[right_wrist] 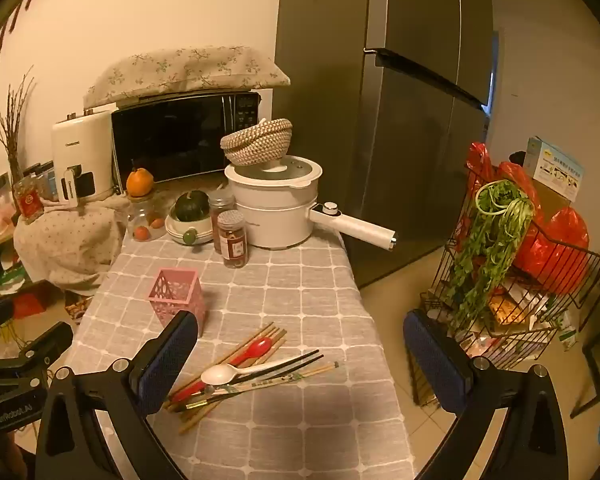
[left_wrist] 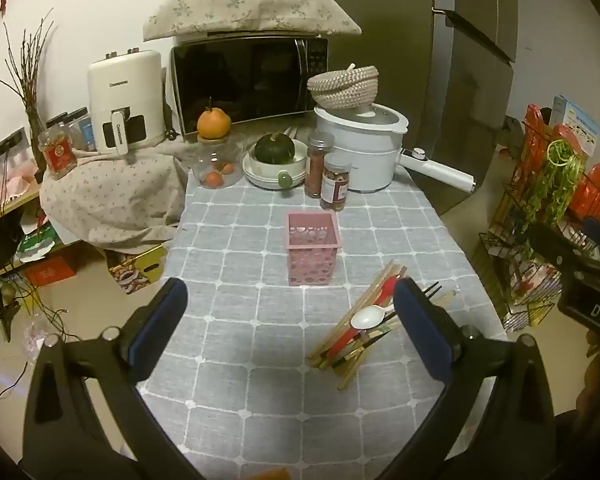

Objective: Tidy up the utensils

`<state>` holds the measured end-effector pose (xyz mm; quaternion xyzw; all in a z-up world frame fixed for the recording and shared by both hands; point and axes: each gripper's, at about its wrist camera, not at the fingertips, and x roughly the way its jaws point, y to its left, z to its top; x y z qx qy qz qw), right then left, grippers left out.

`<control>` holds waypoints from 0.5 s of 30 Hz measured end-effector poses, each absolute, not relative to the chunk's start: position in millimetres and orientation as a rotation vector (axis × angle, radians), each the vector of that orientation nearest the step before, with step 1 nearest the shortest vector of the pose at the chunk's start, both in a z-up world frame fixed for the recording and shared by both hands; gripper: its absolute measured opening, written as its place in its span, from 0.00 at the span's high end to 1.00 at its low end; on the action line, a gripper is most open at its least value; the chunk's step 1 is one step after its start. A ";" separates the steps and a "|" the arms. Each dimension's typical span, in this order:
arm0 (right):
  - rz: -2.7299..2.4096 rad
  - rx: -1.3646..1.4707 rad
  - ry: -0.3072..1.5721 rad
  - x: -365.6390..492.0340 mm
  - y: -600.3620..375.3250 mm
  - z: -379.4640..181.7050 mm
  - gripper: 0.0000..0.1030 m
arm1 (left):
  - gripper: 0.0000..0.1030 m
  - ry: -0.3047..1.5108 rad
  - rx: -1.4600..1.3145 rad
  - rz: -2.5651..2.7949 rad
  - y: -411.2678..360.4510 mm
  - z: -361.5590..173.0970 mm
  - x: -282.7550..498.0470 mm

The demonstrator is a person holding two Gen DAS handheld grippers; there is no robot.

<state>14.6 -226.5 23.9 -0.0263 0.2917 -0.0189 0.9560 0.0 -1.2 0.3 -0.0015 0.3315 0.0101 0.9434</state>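
On the far left a white air fryer (left_wrist: 126,100) stands on a flowery cloth, and a black microwave (left_wrist: 248,80) sits next to it. In front of them are a glass jar with an orange (left_wrist: 214,122) on its lid, a bowl with a green squash (left_wrist: 275,149), two spice jars (left_wrist: 334,186) and a white electric pot (left_wrist: 364,152) with a woven basket (left_wrist: 344,86) on top.

The left claw (left_wrist: 290,312) is spread wide and holds nothing. It hangs over the grey checked tabletop (left_wrist: 260,360). The pink utensil holder (left_wrist: 312,252) stands upright in the middle of the tabletop, just past this claw, and looks empty from here.

To the right of the holder, the utensils lie in a loose pile near the tabletop's right edge. There are wooden chopsticks (right_wrist: 236,354), a red spoon (right_wrist: 256,348), a white spoon (right_wrist: 220,374) and black chopsticks (right_wrist: 296,362), crossed over each other.

The right claw (right_wrist: 300,360) is spread wide too and holds nothing. It hangs above the pile and touches none of it.

Farther right stand a dark fridge (right_wrist: 400,120) and a wire rack (right_wrist: 540,300) with greens and red bags
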 end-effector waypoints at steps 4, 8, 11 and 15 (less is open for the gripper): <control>-0.047 -0.054 0.581 14.1 -227.3 25.4 0.00 | 0.01 0.673 -0.004 0.012 -4.9 6.0 -0.2; -0.046 -0.055 0.573 12.1 -227.1 26.9 0.00 | 0.01 0.659 -0.002 0.012 -9.9 10.8 -1.5; -0.035 -0.047 0.556 4.8 -229.3 28.0 0.00 | 0.01 0.647 -0.009 0.001 -7.1 12.1 -3.2; -0.044 -0.052 0.542 4.5 -228.9 29.0 0.00 | 0.01 0.632 -0.017 -0.004 -6.8 13.9 -4.4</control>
